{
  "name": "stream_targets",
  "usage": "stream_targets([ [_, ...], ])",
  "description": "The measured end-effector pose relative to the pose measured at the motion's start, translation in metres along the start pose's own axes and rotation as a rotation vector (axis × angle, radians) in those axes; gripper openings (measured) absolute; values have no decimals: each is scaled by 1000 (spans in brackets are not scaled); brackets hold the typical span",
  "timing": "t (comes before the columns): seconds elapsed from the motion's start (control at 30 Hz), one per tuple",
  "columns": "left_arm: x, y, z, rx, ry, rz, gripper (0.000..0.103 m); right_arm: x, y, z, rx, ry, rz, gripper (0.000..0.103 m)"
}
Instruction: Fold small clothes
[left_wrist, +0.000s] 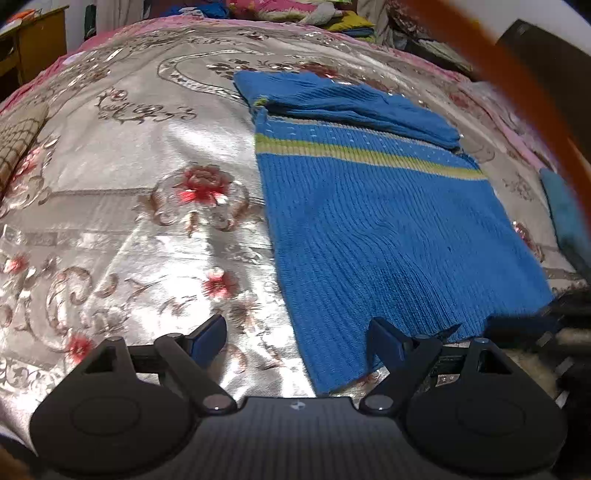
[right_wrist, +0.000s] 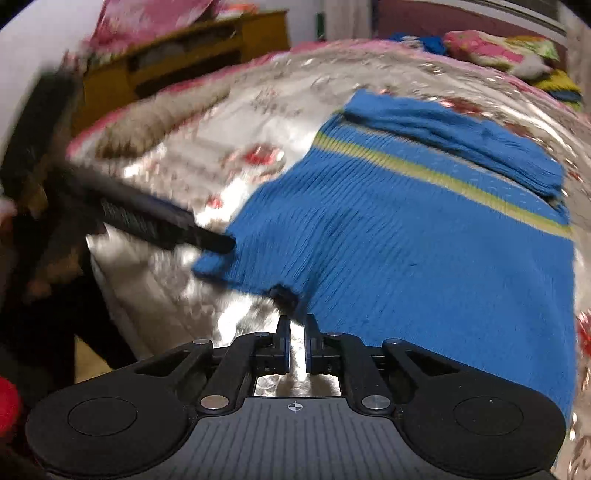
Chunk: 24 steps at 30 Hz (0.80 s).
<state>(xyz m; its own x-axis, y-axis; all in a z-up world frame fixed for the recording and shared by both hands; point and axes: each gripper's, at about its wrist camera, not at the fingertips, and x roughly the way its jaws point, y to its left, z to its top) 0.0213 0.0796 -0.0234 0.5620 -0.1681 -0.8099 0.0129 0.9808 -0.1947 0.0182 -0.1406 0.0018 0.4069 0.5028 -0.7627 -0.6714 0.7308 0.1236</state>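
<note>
A blue knitted sweater (left_wrist: 388, 221) with a yellow-green stripe lies flat on the flowered bedspread (left_wrist: 147, 166), one blue part folded across its far end. My left gripper (left_wrist: 297, 339) stands wide open low over the near hem. Its right finger (left_wrist: 384, 339) is over the knit and its left finger over bare bedspread. In the right wrist view the sweater (right_wrist: 424, 240) fills the middle. My right gripper (right_wrist: 297, 332) has its pads a narrow slit apart at the hem, with only bedspread showing between them. A blurred black finger of the left gripper (right_wrist: 207, 238) rests at the sweater's near corner.
A teal cloth (left_wrist: 561, 206) lies right of the sweater. An orange blur (left_wrist: 517, 92) crosses the upper right. Pillows and clothes (right_wrist: 498, 48) are piled at the bed's far end. A yellow wooden cabinet (right_wrist: 184, 48) stands beside the bed, and the bed edge drops off at the left (right_wrist: 110, 295).
</note>
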Motion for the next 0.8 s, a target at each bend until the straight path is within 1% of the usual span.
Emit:
stream_targets([
  [0.1,4,-7,2,19,-4,19,88,-25,-25,-4,92,-63,-39,10],
  [0.17,5,-8,4,12,-8,28,85,-36,-48,-9,159,-92,-96,10],
  [0.2,5,-8,5,6,-9,31,82,-41,-63,-13,197,-106,-136,11],
  [0.23,6,-8,6,1,-7,34,81,-45,-74,-18,232,-118,-169,13],
  [0.33,12,-9,7,-11,14,40,79,-55,-111,-33,346,-151,-275,14],
  [0.4,14,-12,7,2,18,52,79,-60,-129,-42,400,-161,-309,14],
  [0.47,15,-14,8,8,23,59,79,-61,-142,-49,440,-172,-296,16],
  [0.5,16,-14,8,7,24,59,79,-60,-147,-52,449,-168,-294,22],
  [0.53,15,-14,8,3,26,58,79,-58,-151,-55,459,-166,-296,25],
  [0.7,17,-12,9,-20,24,46,79,-49,-168,-63,516,-138,-244,25],
  [0.8,19,-12,11,-32,19,34,78,-52,-176,-70,592,-156,-174,26],
])
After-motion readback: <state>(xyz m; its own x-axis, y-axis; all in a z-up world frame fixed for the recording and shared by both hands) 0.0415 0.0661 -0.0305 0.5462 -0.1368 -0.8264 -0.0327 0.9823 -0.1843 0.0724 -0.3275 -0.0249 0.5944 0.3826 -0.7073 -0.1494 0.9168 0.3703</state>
